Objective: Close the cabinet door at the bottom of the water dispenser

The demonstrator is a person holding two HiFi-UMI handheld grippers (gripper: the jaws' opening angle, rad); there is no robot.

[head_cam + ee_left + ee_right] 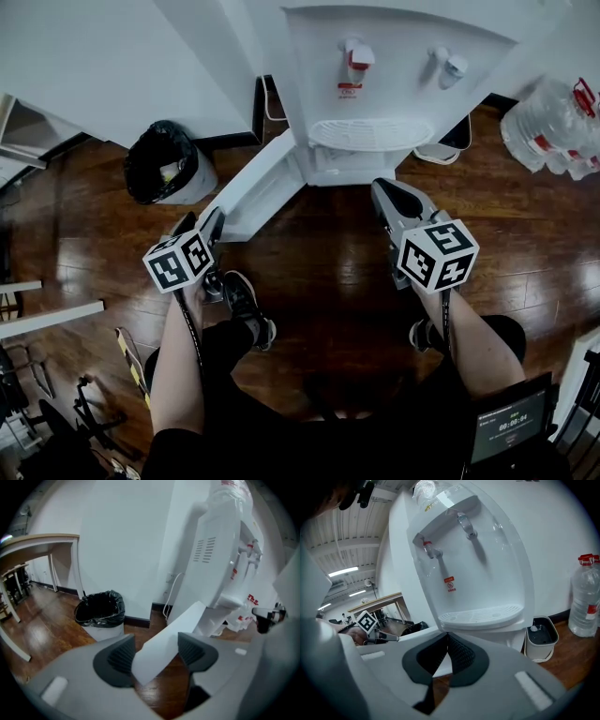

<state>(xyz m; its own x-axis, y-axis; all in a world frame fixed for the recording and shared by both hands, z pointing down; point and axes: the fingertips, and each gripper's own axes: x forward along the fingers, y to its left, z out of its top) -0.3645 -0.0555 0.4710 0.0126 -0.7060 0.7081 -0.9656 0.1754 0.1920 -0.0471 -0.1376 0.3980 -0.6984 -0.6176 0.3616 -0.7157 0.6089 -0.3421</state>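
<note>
The cabinet door (264, 186) stands open, swung out from the base of the water dispenser (375, 84) toward eight o'clock in the head view. The left tongs (212, 228) are at its free end, spread wide, with the door's edge between the pads but not clamped. The right tongs (394, 199) are pressed together and empty, pointing toward twelve o'clock at the dispenser.

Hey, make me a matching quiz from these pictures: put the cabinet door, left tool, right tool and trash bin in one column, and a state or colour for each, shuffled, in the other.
Column one:
1. cabinet door
2. left tool
3. right tool
4. trash bin

Column two:
A. jaws together
B. black inside
C. swung open
D. jaws apart

Pairs: 1-C, 2-D, 3-A, 4-B
</note>
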